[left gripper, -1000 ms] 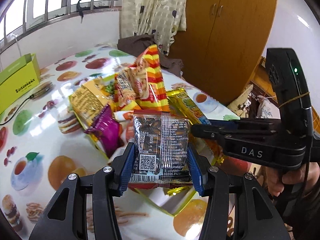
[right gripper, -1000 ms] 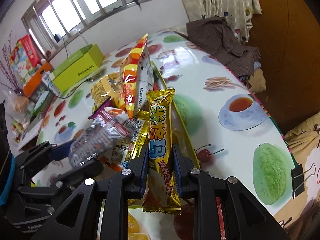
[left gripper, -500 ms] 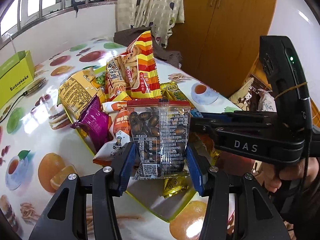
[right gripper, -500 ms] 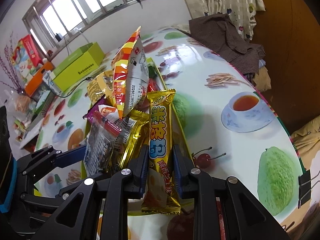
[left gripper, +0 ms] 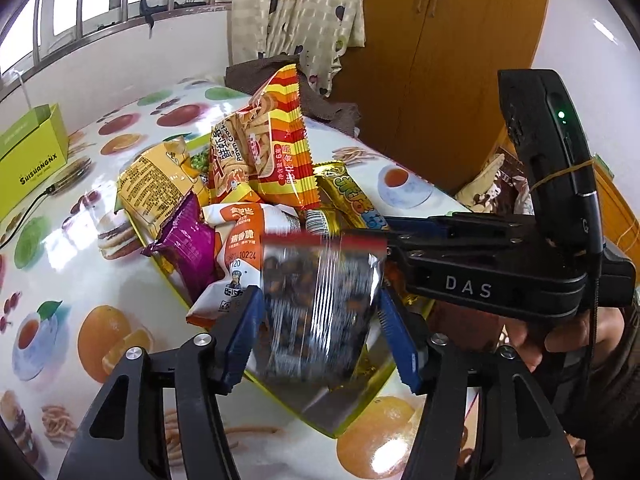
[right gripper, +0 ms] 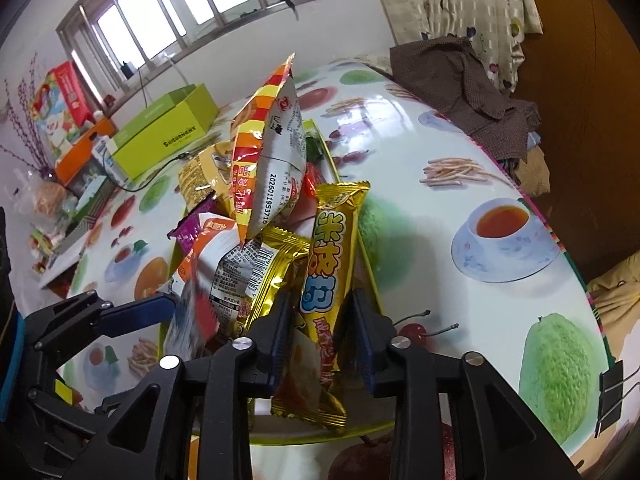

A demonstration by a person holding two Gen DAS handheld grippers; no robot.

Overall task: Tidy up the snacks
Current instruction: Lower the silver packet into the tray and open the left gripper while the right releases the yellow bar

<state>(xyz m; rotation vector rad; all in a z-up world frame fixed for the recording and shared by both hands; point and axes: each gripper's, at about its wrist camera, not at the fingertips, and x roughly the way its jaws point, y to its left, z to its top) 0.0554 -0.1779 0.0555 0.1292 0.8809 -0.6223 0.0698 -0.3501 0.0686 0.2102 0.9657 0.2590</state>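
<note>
A yellow-green tray (left gripper: 280, 396) on the fruit-print table holds a heap of snack bags, with a tall striped prawn-cracker bag (left gripper: 276, 144) on top. My left gripper (left gripper: 320, 312) hangs over the tray's near end. Its jaws are opening, and a clear packet of dark nuts (left gripper: 316, 300) slips down between the blue pads, blurred and free of both. My right gripper (right gripper: 320, 320) is opening too. A gold snack bar (right gripper: 330, 248) lies between its fingers, resting on the heap with a small gap on each side. The left gripper's blue finger (right gripper: 136, 316) shows beside the falling packet (right gripper: 188, 320).
A lime-green box (right gripper: 168, 132) with a cable stands at the table's far side, with boxes and bags beyond it. Brown cloth (right gripper: 460, 92) lies at the far right edge by a wooden wardrobe (left gripper: 440, 60). A binder clip (right gripper: 610, 396) grips the tablecloth edge. A hand (left gripper: 560, 340) holds the right gripper.
The left jaws have widened and the nut packet, held upright before, now drops between them. The right jaws have parted from the gold bar. Both grippers have stayed over the tray.
</note>
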